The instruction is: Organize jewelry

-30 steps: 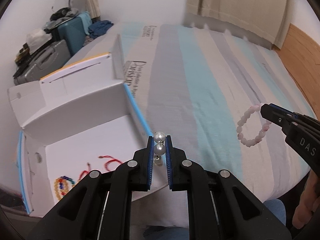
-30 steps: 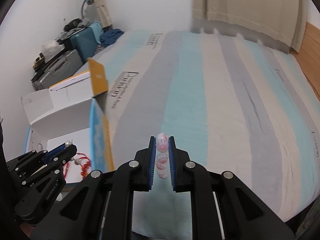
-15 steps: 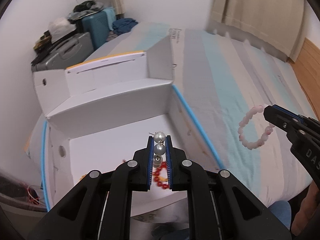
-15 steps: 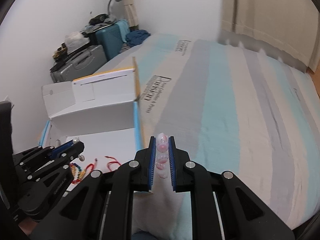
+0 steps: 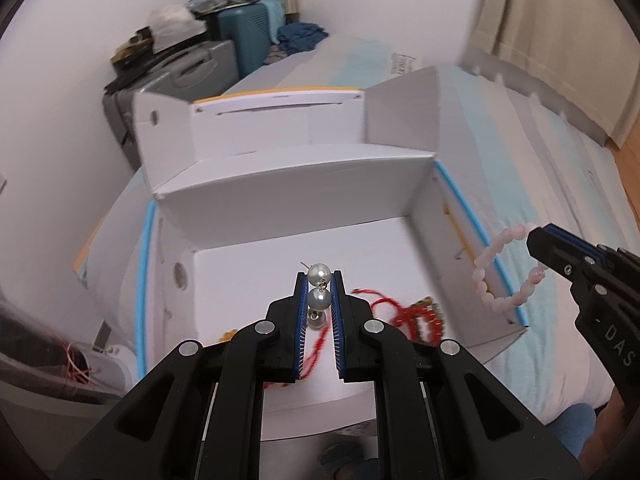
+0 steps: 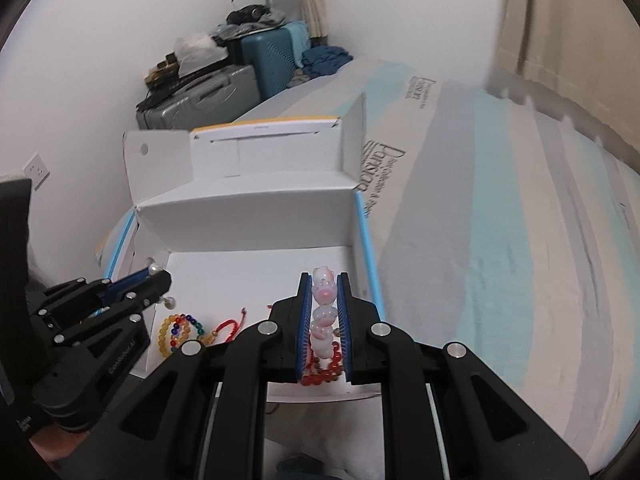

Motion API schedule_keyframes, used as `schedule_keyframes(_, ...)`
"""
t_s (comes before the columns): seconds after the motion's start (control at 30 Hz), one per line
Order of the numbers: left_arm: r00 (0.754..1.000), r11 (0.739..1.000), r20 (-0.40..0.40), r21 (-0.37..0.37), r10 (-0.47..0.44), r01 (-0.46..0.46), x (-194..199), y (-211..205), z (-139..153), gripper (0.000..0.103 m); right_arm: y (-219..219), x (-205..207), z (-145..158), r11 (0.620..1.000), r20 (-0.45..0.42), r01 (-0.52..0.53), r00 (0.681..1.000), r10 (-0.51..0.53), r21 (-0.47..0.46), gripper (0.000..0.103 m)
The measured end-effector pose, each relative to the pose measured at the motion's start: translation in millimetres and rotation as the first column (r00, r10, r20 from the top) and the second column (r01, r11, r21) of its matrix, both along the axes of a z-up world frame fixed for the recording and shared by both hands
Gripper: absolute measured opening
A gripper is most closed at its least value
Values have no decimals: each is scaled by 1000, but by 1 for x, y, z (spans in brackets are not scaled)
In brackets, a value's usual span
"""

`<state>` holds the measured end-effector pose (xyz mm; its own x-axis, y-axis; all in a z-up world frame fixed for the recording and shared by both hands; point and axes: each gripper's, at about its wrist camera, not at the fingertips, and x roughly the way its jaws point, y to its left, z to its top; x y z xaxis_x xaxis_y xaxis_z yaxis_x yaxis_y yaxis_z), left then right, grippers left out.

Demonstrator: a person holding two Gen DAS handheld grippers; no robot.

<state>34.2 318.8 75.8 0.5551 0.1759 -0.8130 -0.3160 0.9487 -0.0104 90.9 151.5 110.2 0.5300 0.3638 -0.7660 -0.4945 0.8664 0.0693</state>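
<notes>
My left gripper [image 5: 319, 280] is shut on a pearl drop earring [image 5: 319, 299] and holds it above the open white cardboard box [image 5: 292, 184]. My right gripper [image 6: 324, 280] is shut on a pink bead bracelet [image 6: 323, 312], held over the box's right side; the bracelet hangs as a loop in the left wrist view [image 5: 506, 266]. On the box floor lie a red cord bracelet [image 6: 228, 326], a red bead bracelet [image 5: 420, 318] and a rainbow bead bracelet [image 6: 178, 330].
The box stands at the left edge of a bed with a striped blue and grey cover [image 6: 500, 200]. Suitcases [image 6: 208, 92] and clutter stand by the white wall behind. The box flaps [image 6: 354, 140] stand upright at the far side.
Both grippers have moved left from over the bed to above the box, each still holding its piece. The box interior now fills the view.
</notes>
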Motion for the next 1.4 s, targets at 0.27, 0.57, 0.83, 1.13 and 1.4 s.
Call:
schedule_keyframes(0.27, 998, 998, -36, -16, 57, -57, -12, 31, -25, 11, 30, -5, -26, 999, -39, -42, 998, 41, -24, 12)
schedule_keyframes(0.57, 992, 995, -91, -43, 87, -91, -11, 50, -61, 11, 47, 0, -57, 997, -82, -59, 995, 55, -56, 12)
schedule_keyframes(0.83, 988, 993, -116, -44, 100, -105, -7, 58, -82, 11, 55, 8, -79, 996, -119, -62, 991, 53, -71, 12)
schedule_keyframes(1.13, 993, 994, -40, -9, 107, -107, -21, 49, -62, 56, 45, 4, -69, 999, -83, -32, 996, 29, -36, 50)
schedule_keyframes(1.4, 990, 991, 53, 30, 129, -130, -60, 32, -31, 95, 15, -24, -38, 999, -3, -35, 999, 35, 26, 86)
